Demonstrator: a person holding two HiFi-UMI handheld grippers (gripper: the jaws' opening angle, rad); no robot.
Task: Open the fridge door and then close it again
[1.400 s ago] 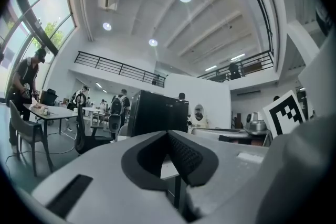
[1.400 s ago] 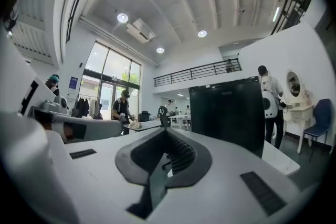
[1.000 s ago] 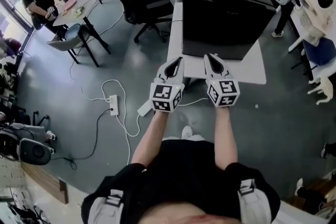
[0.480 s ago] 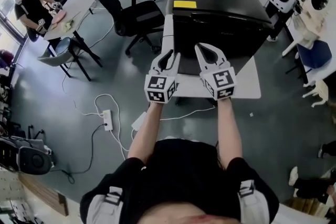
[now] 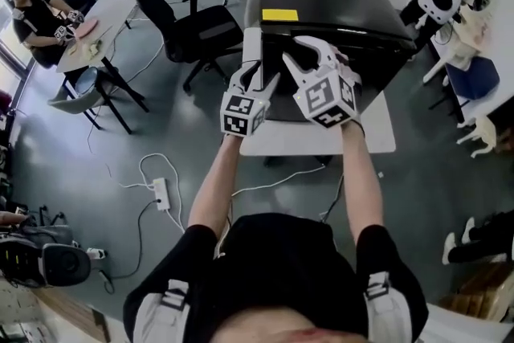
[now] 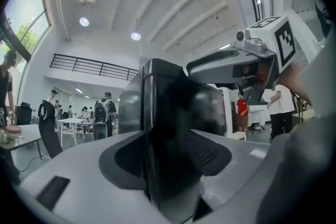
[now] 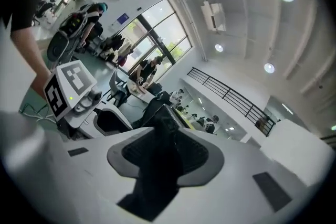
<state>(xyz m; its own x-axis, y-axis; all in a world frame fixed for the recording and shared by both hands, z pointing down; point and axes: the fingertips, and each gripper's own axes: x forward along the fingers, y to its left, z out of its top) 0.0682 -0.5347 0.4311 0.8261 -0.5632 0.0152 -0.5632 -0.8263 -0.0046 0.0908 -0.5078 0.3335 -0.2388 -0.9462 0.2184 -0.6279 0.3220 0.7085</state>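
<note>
The fridge (image 5: 337,4), black with a yellow label (image 5: 279,14) on its top, stands on a pale bench (image 5: 377,136), and both grippers cover part of its front from the head view. In the left gripper view a dark, blurred upright edge of the fridge fills the gap between the fingers. Whether it lies inside the gap or just beyond cannot be told. The right gripper view shows the same kind of dark blurred shape in its gap, equally hard to place. The fridge's handle cannot be made out in any view. The far rim of the bench is hidden behind the fridge.

A second ago both grippers hung lower, over the near edge of the bench, with their fingers together. Now they are up against the fridge front. The right one has risen more and rolled, so that its marker cube tilts.

The left gripper (image 5: 261,80) points level at the left part of the fridge front, its arm stretched forward, and its fingers are opening with no pad pressing on anything. The right gripper (image 5: 309,59) sits higher and just beside it, tipped slightly down. Its fingers are opening too, and they grip nothing.
</note>
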